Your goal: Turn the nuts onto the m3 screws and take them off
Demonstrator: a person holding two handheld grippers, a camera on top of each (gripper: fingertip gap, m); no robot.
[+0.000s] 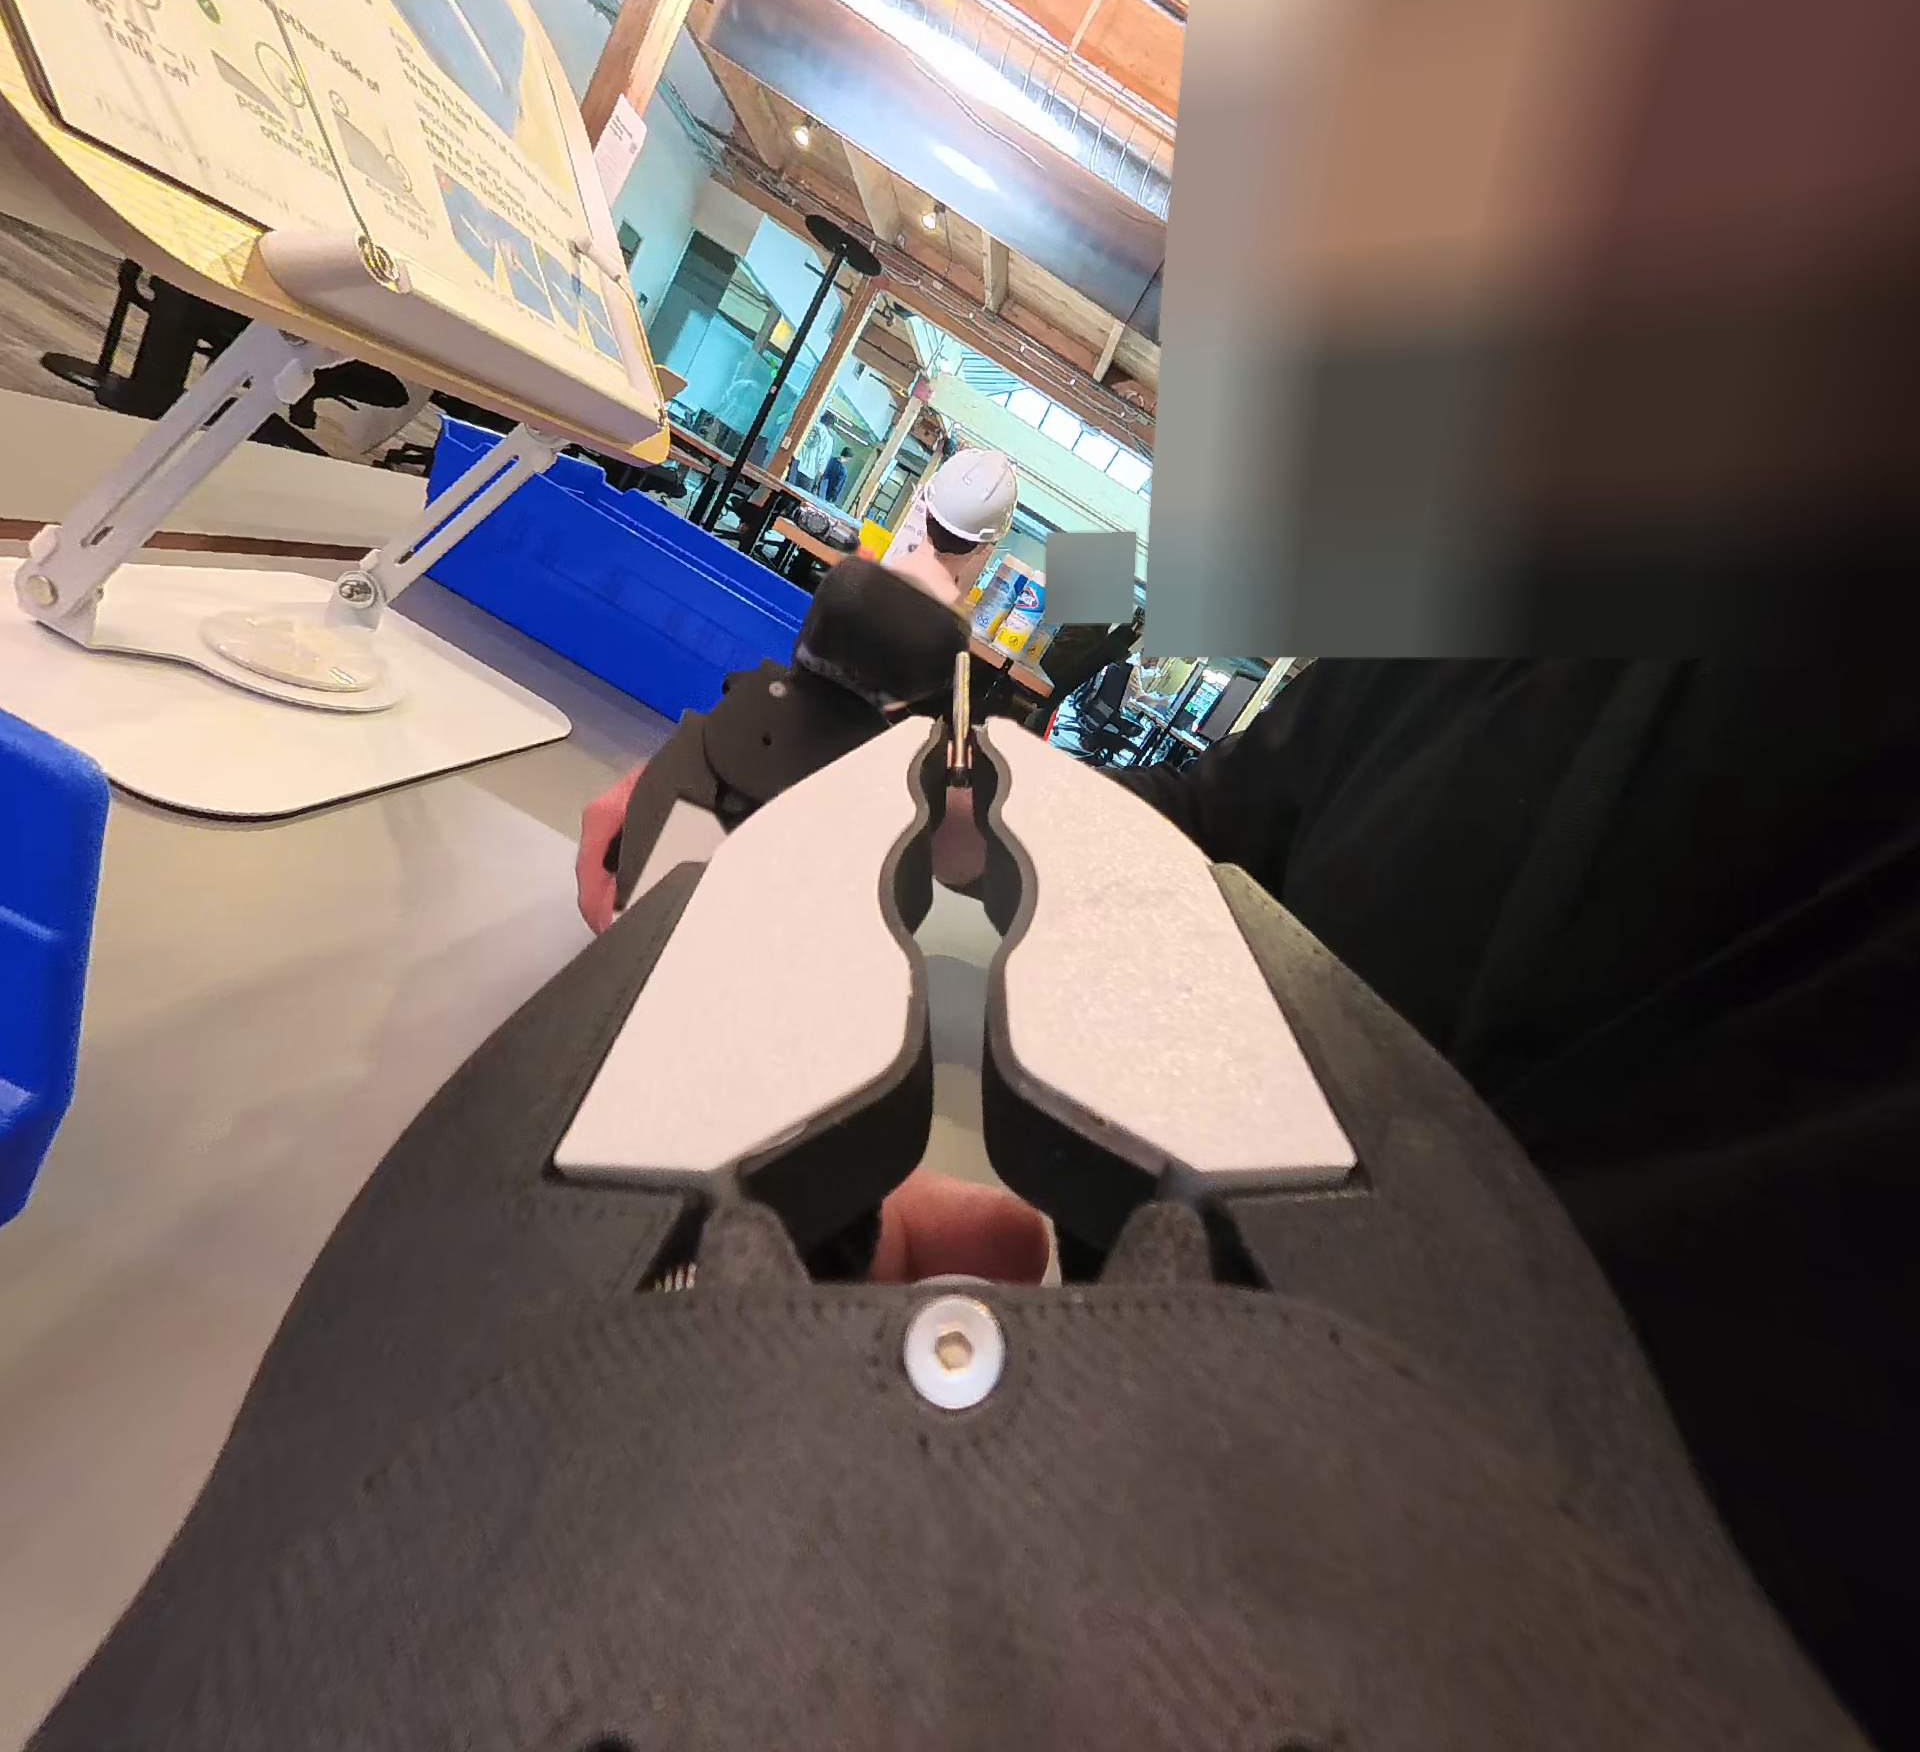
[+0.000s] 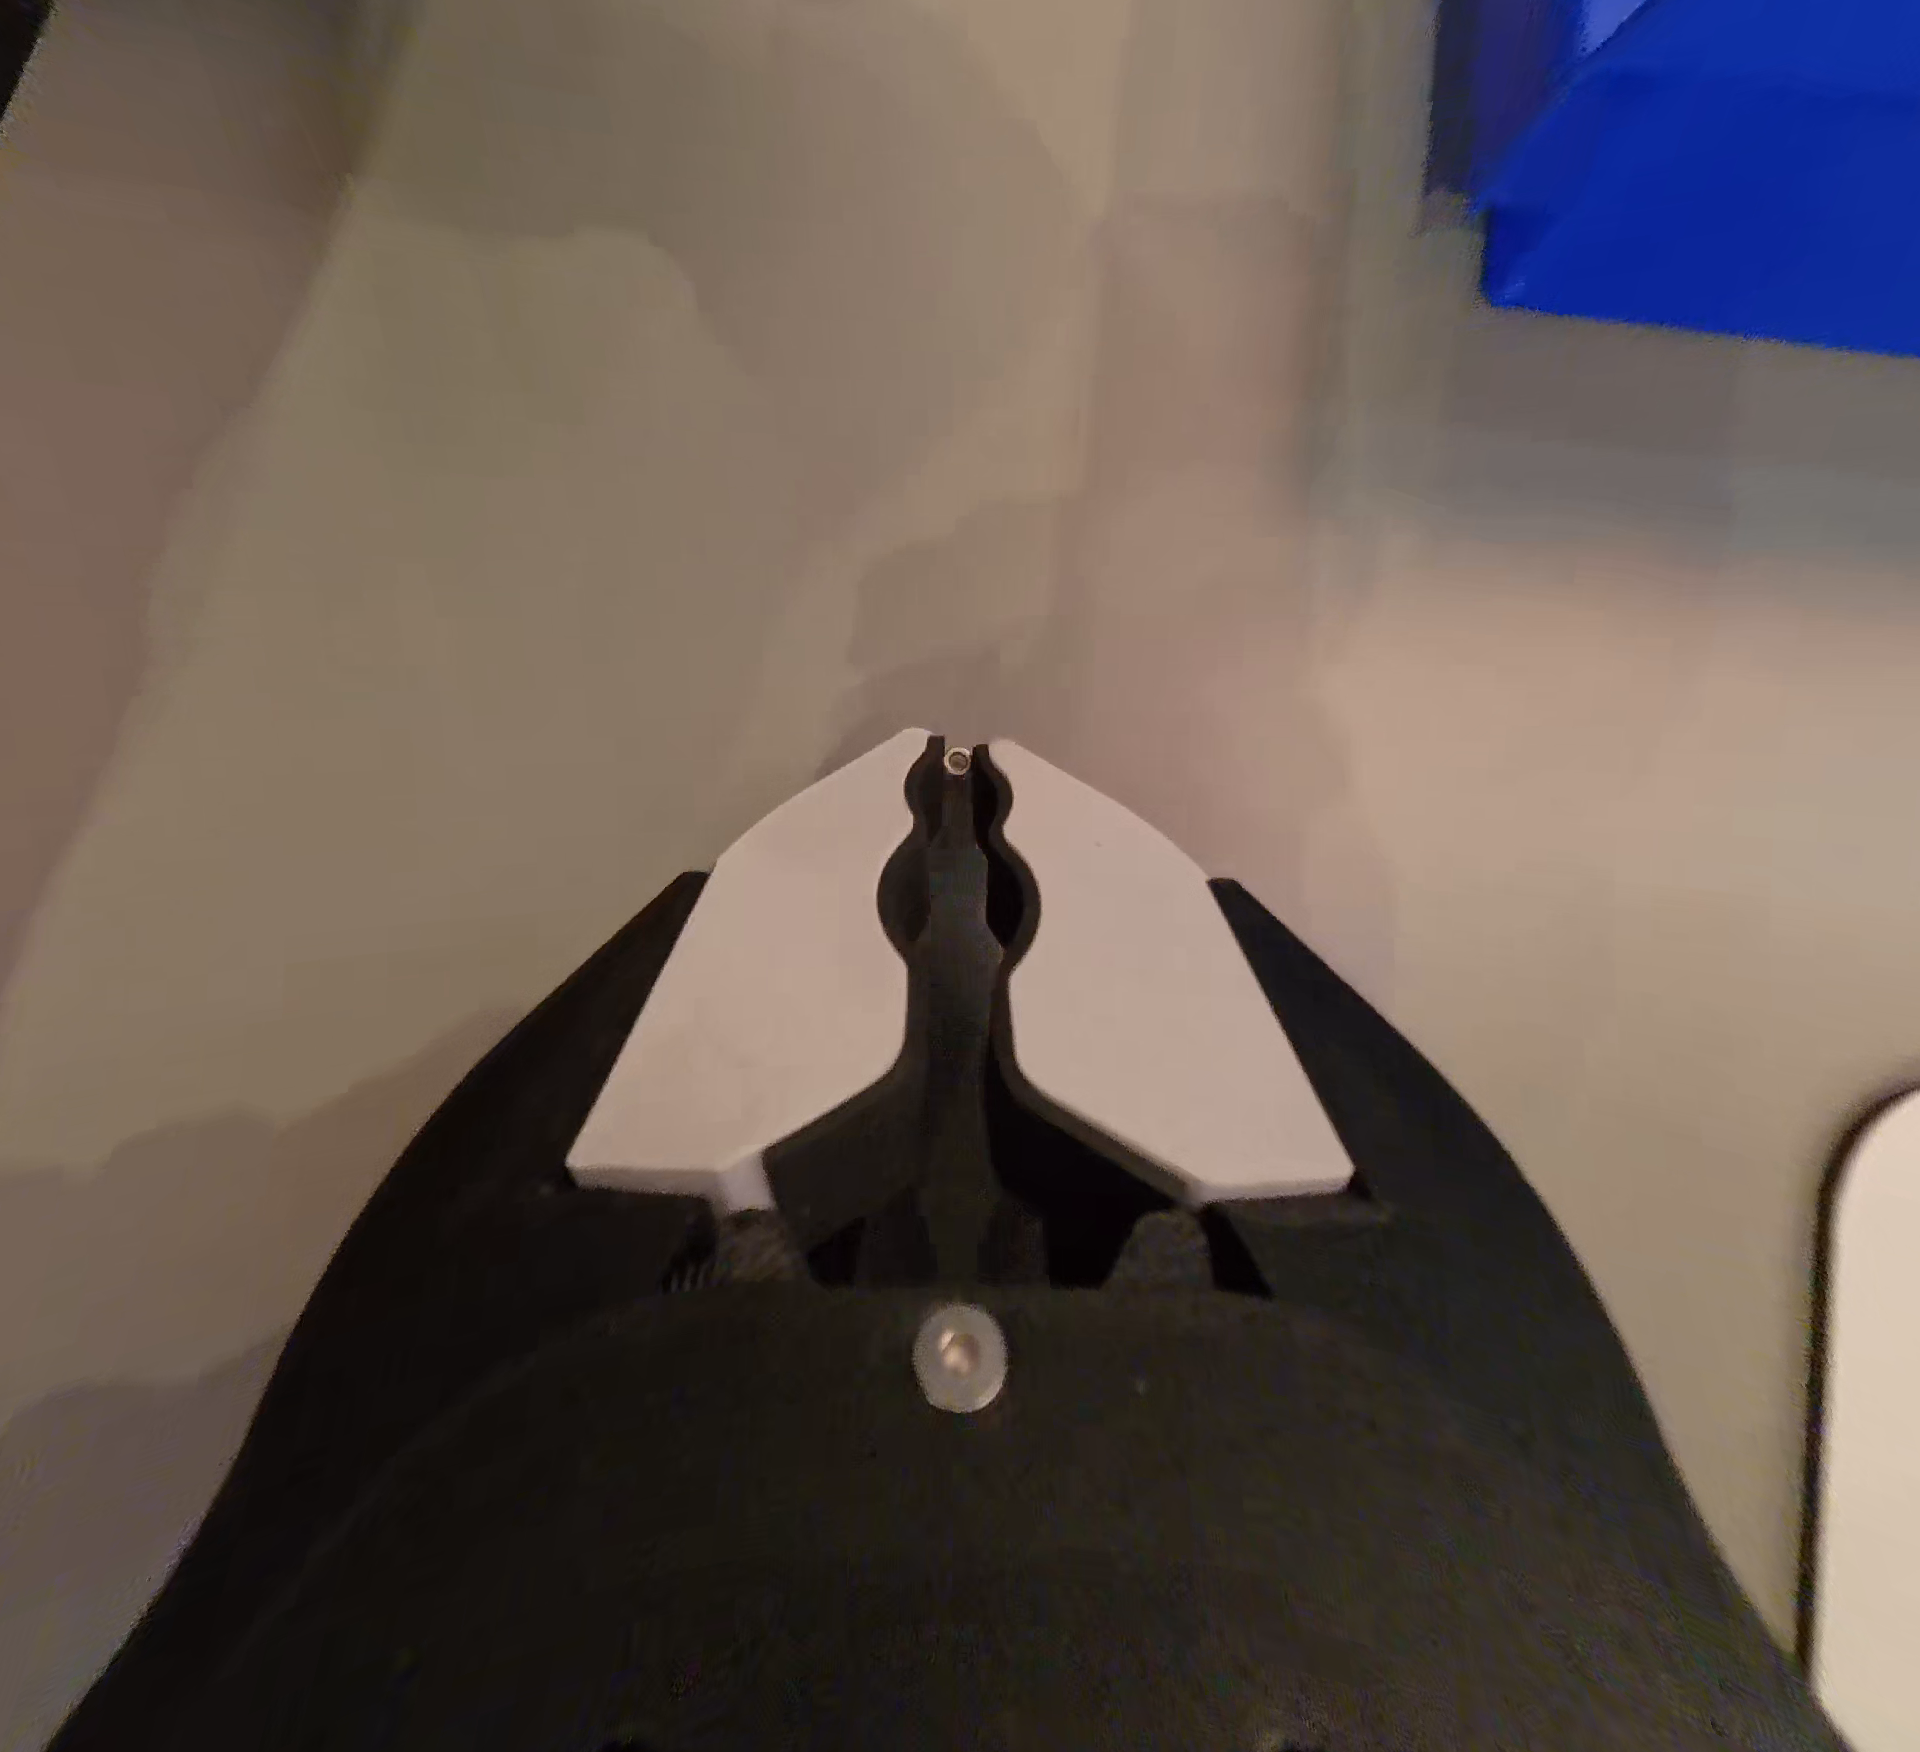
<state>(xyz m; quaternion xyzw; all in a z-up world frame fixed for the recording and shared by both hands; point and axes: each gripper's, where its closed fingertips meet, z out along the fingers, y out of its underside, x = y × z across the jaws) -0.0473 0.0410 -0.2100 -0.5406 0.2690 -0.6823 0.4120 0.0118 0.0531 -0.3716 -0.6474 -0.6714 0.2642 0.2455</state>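
In the left wrist view my left gripper point(image 1: 958, 746) is shut on a small silver screw point(image 1: 961, 705) that sticks up past its fingertips. It is tilted up off the grey table point(image 1: 312, 923). The other gripper point(image 1: 831, 694), black, shows just beyond it with a hand point(image 1: 603, 850) under it. In the right wrist view my right gripper point(image 2: 957, 752) is shut on a tiny silver nut point(image 2: 957, 757) pinched at its very tips. It points down at the bare grey table point(image 2: 623, 352).
A white stand point(image 1: 270, 663) holds a tilted board with instruction sheets point(image 1: 260, 40) at the left. Blue bins sit behind it point(image 1: 613, 559) and at the left edge point(image 1: 42, 954). Another blue bin point(image 2: 1714, 92) and a white base plate point(image 2: 1881, 1390) show in the right wrist view. A person in dark clothing point(image 1: 1558, 975) is close on the right. Some 15 cm of space lies between my two pairs of fingers.
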